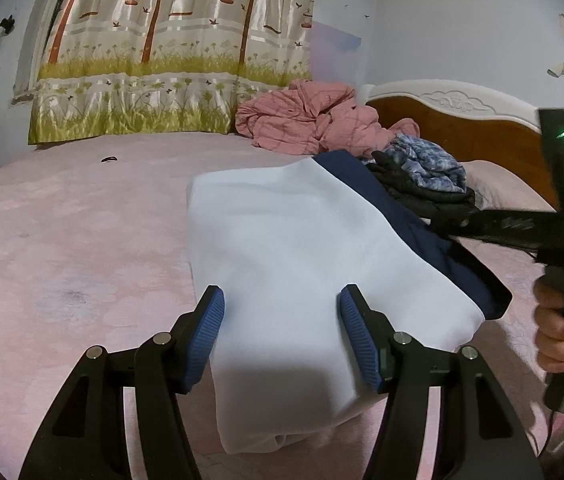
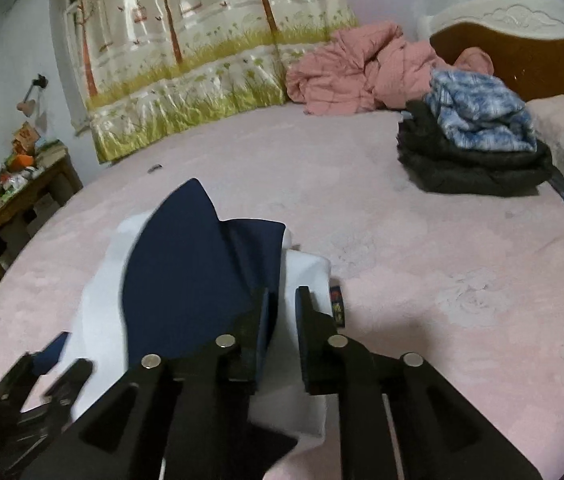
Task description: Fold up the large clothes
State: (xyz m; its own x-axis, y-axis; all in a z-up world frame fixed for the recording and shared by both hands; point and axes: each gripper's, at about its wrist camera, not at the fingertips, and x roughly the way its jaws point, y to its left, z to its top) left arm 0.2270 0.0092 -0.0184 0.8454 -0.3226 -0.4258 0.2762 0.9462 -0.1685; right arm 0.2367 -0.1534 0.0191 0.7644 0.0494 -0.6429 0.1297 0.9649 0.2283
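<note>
A white and navy garment [image 1: 282,248] lies folded on the pink bed. My left gripper [image 1: 280,312] is open, its blue pads [image 1: 206,336] on either side of the white fabric near its close end, above it. In the right wrist view the same garment [image 2: 186,280] shows a navy flap raised over the white part. My right gripper [image 2: 282,312] has its jaws a narrow gap apart around the navy edge and white fabric; a firm grip is not clear. The right gripper's body also shows in the left wrist view [image 1: 561,220], held by a hand.
A stack of folded dark and blue-patterned clothes [image 2: 477,148] sits near the headboard [image 2: 521,40]. A crumpled pink quilt [image 2: 361,72] lies by the curtain [image 1: 170,60]. A cluttered wooden side table [image 2: 14,196] stands beyond the bed's left edge. A small dark item [image 1: 110,159] lies on the bed.
</note>
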